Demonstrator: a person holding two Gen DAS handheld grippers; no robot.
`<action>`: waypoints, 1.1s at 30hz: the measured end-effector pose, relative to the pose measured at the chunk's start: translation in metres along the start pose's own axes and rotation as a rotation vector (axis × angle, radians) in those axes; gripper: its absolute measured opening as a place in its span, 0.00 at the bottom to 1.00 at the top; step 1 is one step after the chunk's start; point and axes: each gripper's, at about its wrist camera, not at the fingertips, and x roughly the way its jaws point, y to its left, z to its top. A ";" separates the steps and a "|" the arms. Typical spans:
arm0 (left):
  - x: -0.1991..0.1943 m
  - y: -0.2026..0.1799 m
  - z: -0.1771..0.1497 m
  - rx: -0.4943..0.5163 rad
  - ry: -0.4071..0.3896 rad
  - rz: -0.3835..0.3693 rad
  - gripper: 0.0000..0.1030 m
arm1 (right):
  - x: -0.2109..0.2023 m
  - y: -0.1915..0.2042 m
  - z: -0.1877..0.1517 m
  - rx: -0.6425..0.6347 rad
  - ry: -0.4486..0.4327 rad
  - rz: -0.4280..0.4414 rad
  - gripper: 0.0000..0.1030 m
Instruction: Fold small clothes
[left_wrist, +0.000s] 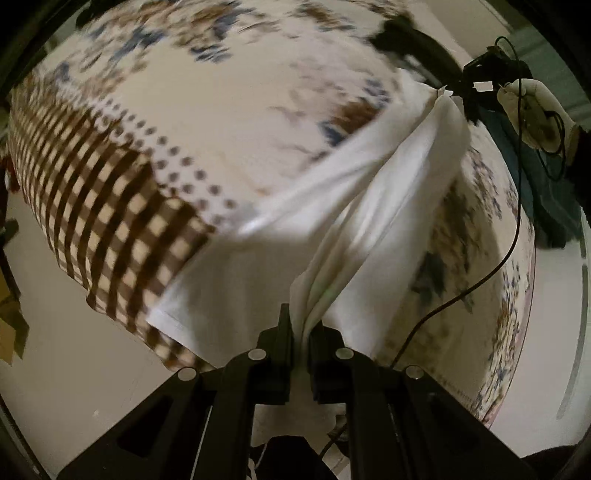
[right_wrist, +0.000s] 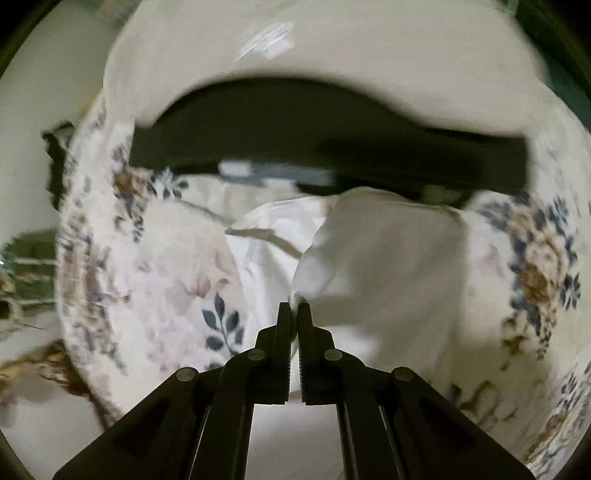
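A white garment (left_wrist: 373, 192) hangs stretched above a table with a flowered cloth (left_wrist: 229, 122). My left gripper (left_wrist: 301, 325) is shut on one bunched corner of it at the bottom of the left wrist view. The fabric runs up and right to the other gripper (left_wrist: 448, 92), held by a gloved hand (left_wrist: 532, 110), which pinches the far corner. In the right wrist view my right gripper (right_wrist: 294, 308) is shut on a fold of the white garment (right_wrist: 373, 258), which drapes away below it over the flowered cloth (right_wrist: 147, 280). Both views are blurred by motion.
The cloth's edge has a brown checked border (left_wrist: 110, 236) hanging over the table side. A dark teal garment (left_wrist: 532, 177) lies at the right. A black cable (left_wrist: 495, 266) trails across the table. A dark bar-shaped thing (right_wrist: 332, 147) lies beyond the garment.
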 end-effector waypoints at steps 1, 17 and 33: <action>0.003 0.007 0.003 -0.005 0.007 -0.005 0.05 | 0.013 0.013 0.003 -0.011 0.009 -0.028 0.03; 0.005 0.126 -0.021 -0.214 0.101 -0.058 0.37 | 0.034 -0.010 -0.222 -0.012 0.345 0.211 0.51; -0.009 0.105 -0.016 -0.078 0.004 0.063 0.48 | 0.098 -0.044 -0.541 0.202 0.556 0.441 0.40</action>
